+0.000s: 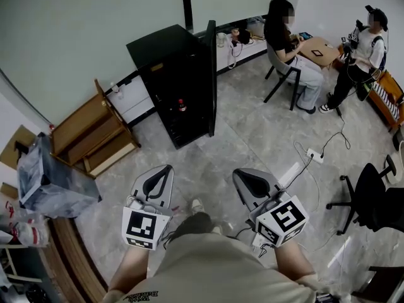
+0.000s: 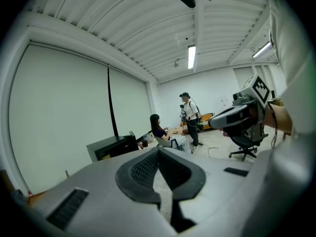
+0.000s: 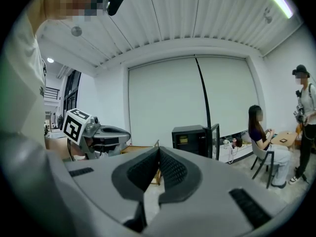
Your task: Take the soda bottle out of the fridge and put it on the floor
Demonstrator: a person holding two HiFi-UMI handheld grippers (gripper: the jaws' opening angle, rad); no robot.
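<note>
Two closed, empty claws, left claw and right claw, face one open fridge holding one soda bottle

Your grey tiled floor carries a black box-shaped fridge at its far edge, with a white power strip lying off to the right.

Head camera above, one camera on each gripper.
The head view looks steeply down on the left gripper, right gripper and floor; both gripper views look forward along their own jaws, and all three share the distant fridge and seated person.
</note>
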